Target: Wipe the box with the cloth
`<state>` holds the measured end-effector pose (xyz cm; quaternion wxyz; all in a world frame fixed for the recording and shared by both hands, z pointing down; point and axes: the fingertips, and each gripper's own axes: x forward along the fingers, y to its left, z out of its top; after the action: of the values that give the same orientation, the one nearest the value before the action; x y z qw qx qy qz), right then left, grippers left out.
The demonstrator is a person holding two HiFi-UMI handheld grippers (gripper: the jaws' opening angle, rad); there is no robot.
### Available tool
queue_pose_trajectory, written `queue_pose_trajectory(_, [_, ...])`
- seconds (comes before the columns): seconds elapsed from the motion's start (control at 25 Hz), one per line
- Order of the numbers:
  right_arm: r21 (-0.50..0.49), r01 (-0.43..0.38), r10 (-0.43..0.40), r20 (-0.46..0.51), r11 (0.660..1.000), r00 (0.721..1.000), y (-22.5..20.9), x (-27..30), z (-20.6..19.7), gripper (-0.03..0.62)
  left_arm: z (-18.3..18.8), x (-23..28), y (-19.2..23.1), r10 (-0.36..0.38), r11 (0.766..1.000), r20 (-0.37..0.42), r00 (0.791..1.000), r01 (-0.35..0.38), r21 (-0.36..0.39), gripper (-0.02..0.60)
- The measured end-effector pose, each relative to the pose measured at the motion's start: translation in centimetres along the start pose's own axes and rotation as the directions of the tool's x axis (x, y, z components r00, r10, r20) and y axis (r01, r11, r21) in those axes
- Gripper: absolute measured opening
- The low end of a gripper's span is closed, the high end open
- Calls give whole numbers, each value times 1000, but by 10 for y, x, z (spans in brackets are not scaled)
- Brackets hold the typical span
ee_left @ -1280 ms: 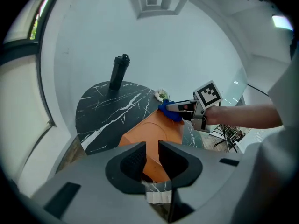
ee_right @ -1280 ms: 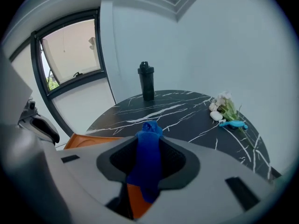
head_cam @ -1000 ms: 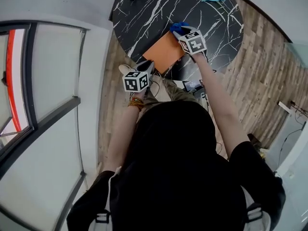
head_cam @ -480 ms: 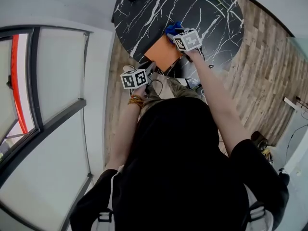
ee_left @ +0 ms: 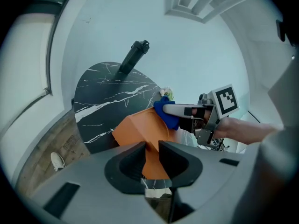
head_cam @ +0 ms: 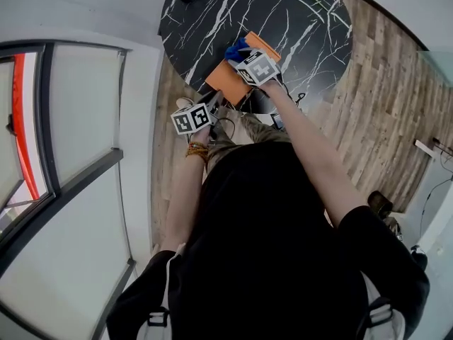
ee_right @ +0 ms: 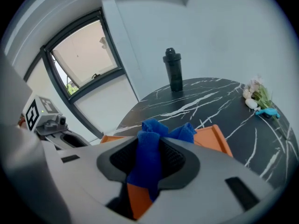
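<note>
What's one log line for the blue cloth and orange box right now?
right gripper: shut on cloth, cloth on box top | left gripper: holds box edge, jaws just eased wider

I see bare black table [head_cam: 311, 27] beyond the orange box [ee_left: 133, 129] and to its right, free for a pass. A dark bottle [ee_right: 173, 71] stands at the far rim, and flowers [ee_right: 256, 96] lie at the right rim, both well apart from the box.

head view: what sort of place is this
Probably a corner of an indoor lounge or office, though it could be a home: a round black marble-look table, a wood-plank floor and a big dark-framed window beside it.
</note>
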<state>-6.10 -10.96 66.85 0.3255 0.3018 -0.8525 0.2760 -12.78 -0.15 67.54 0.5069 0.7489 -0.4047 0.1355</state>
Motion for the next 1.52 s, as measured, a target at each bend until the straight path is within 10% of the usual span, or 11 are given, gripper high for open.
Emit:
queue_pose_trajectory(0.64, [-86, -312, 301, -118, 946, 946, 103, 23, -9, 117, -4, 0, -5, -17, 998, 13, 1000, 17, 67, 92])
queue_pose_trajectory(0.8, [-51, -356, 359, 60, 933, 931, 85, 7, 11, 118, -4, -4, -8, -46, 995, -7, 999, 47, 91, 114])
queue_pose_trajectory(0.96, [31, -189, 177, 237, 981, 955, 3, -39, 40, 118, 4, -5, -12, -60, 993, 0, 998, 60, 105, 114])
queue_pose_trajectory(1.16, [-80, 130, -117, 156, 988, 981, -87, -68, 28, 118, 4, -4, -12, -46, 993, 3, 999, 45, 107, 106])
queue_pose_trajectory(1.52, [-197, 178, -169, 65, 964, 984, -73, -37, -2, 117, 4, -2, -13, -35, 984, -49, 998, 43, 171, 98])
